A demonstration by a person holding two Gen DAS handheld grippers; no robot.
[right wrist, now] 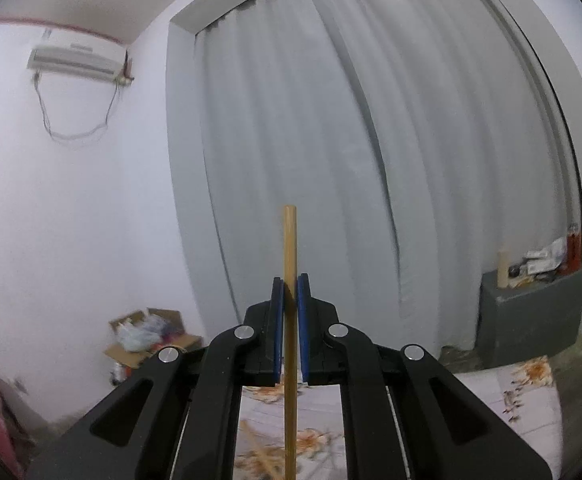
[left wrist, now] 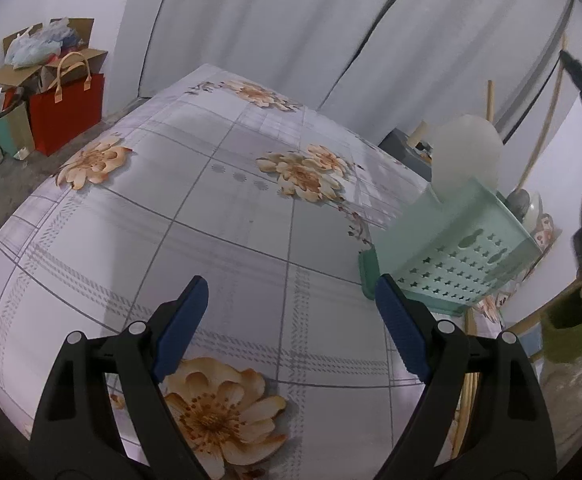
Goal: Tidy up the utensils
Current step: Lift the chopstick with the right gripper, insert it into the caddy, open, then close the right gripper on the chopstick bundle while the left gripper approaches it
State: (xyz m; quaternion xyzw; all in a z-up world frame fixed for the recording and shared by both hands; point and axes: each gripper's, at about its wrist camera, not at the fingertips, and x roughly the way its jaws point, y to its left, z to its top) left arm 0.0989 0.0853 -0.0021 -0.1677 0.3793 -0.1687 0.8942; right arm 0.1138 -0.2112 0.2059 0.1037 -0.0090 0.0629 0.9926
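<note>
Across the bed (left wrist: 219, 208), with its floral check sheet, I take my bearings from the green utensil holder (left wrist: 451, 252), a perforated caddy lying tilted at the bed's right edge with a pale round thing (left wrist: 467, 152) poking from its mouth. My left tongs (left wrist: 287, 316) hang wide open just short of that holder, gripping nothing, the right-hand blue pad nearly level with its base. My right tongs (right wrist: 290, 320) are closed on a single wooden chopstick (right wrist: 290, 280), held upright, its top end standing clear above the pads.

I judge the step in hand to be carrying this chopstick to the holder; the next move calls for lowering it toward the holder's mouth, and perhaps steadying the holder with the left tongs first, since it looks tipped.

Only the left view shows the holder and more sticks (left wrist: 539, 132) beyond it. Only the right view shows the grip itself, plus loose sticks (right wrist: 263, 456) blurred on the sheet below.
</note>
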